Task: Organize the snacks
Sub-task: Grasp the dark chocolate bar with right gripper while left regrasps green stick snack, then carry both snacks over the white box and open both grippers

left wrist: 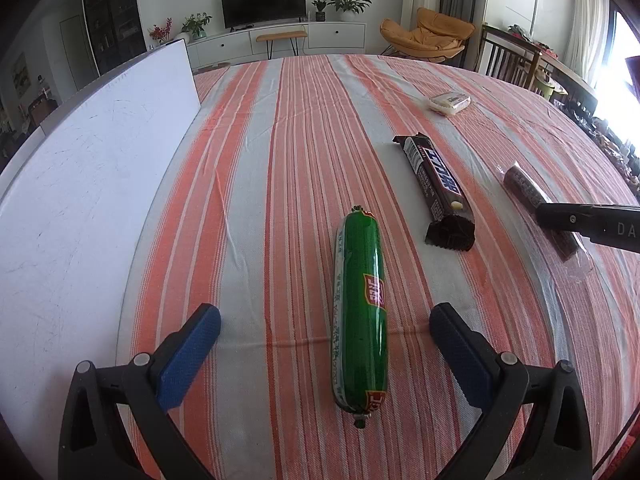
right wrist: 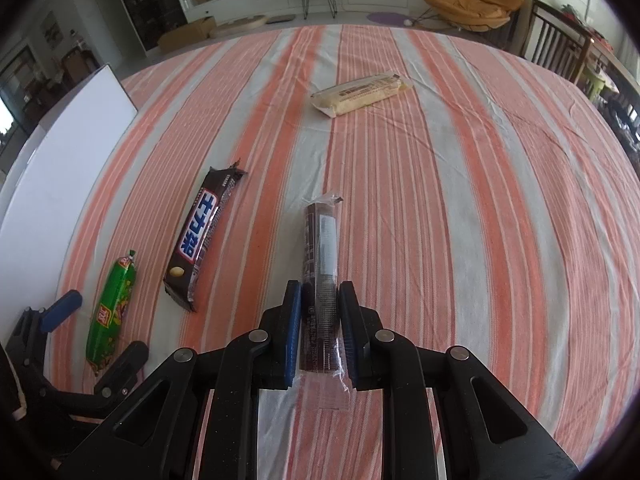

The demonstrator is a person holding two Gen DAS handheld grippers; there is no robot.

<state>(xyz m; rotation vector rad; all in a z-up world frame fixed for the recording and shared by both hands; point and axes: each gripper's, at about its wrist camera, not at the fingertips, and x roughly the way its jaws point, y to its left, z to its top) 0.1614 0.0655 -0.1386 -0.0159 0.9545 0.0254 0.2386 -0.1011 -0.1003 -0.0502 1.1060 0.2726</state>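
The right gripper (right wrist: 320,312) is seen closed upon a dark brown wafer bar in clear wrap (right wrist: 320,264), its blue pads (right wrist: 294,320) pressed against the two long sides of the near half of the bar. The bar lies lengthwise along the fingers, its far end pointing away over the striped tablecloth (right wrist: 460,200). From the left wrist view the same bar (left wrist: 524,188) is seen at the right edge, with a black finger of the right gripper (left wrist: 560,220) laid across it.

The left gripper (left wrist: 324,320) is held wide, with nothing gripped; a green sausage stick (left wrist: 360,312) lies on the cloth between its blue pads (left wrist: 192,352), touched by neither. In the right wrist view this sausage (right wrist: 112,312) is found at the lower left, between the left gripper's fingers (right wrist: 86,320).

A Snickers bar (right wrist: 204,236) rests just beside the sausage, between it and the wafer bar, apart from both. A pale cake in clear wrap (right wrist: 360,94) lies farther off, well apart from the rest. A white board (left wrist: 80,200) is seen at the left edge of the table.
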